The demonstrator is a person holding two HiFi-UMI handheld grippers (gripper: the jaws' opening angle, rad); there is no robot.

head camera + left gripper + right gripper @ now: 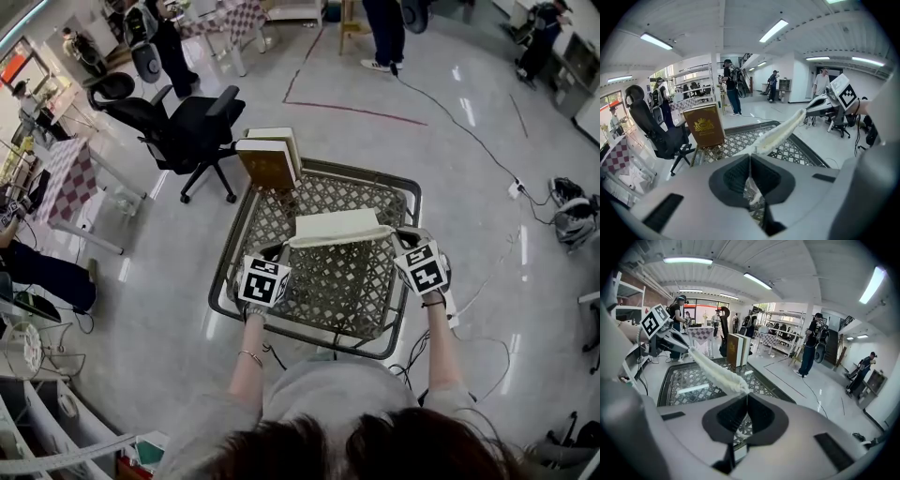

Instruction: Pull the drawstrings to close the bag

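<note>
A cream cloth bag (337, 228) hangs over the lattice table (375, 202), its gathered top edge stretched between my two grippers. In the head view my left gripper (281, 251) is at the bag's left end and my right gripper (400, 236) at its right end. In the left gripper view the left gripper (750, 158) is shut on a pale drawstring (753, 191), and the bunched cream rim (780, 133) runs off to the right gripper (820, 106). In the right gripper view the right gripper (746, 397) is likewise shut on the drawstring, with the rim (717, 372) leading to the left gripper (670, 341).
A brown boxed book (269, 157) with a gold emblem stands upright at the table's far left edge. A black office chair (187, 127) is beyond it. Cables (469, 136) trail over the floor on the right. People stand further off in the room.
</note>
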